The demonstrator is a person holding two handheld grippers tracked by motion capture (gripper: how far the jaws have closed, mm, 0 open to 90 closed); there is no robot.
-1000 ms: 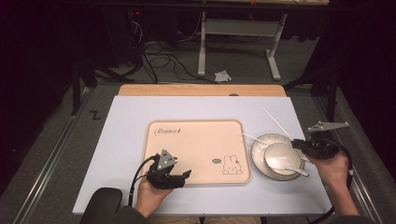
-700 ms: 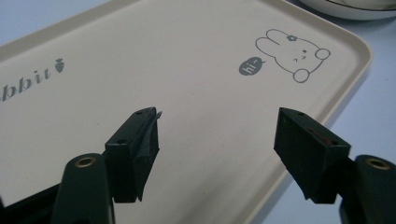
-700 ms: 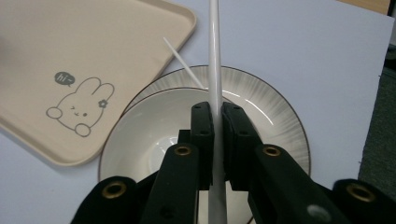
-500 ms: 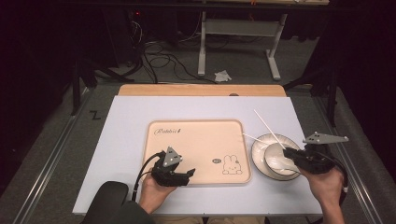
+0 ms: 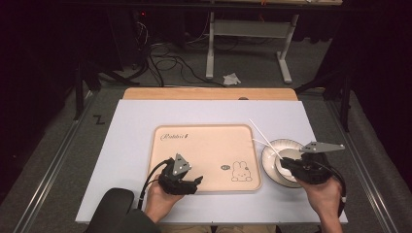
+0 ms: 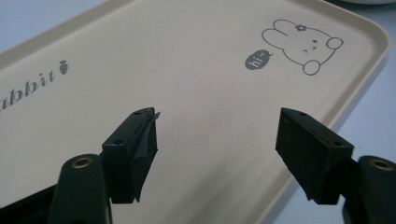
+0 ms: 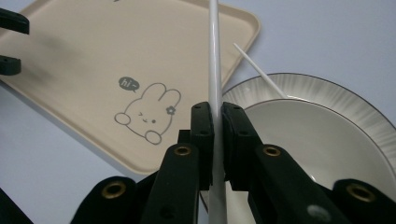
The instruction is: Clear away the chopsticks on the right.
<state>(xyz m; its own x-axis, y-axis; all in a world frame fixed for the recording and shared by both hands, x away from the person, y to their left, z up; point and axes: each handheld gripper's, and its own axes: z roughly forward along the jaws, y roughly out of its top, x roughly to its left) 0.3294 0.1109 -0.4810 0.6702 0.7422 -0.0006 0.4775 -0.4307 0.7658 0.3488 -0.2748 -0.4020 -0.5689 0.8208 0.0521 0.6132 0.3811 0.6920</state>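
Both grippers are black: the left gripper (image 5: 197, 180) and the right gripper (image 5: 283, 166) each carry a grey three-cornered plate on top, brass-coloured screws behind their blocky jaws, and a trailing black cable. A dark sleeve covers the left arm.

High view: overhead, facing forward and down on the desk (image 5: 136, 121). Gripper views: close, low, looking along each tongs; all share the beige rabbit-printed plastic tray (image 5: 204, 150).

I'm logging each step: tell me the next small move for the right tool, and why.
Probably lift the chopstick clear of the plate and carry it toward the tray. The right tool is shut on it, the second chopstick rests on the plate, and the left tool waits open over the tray.
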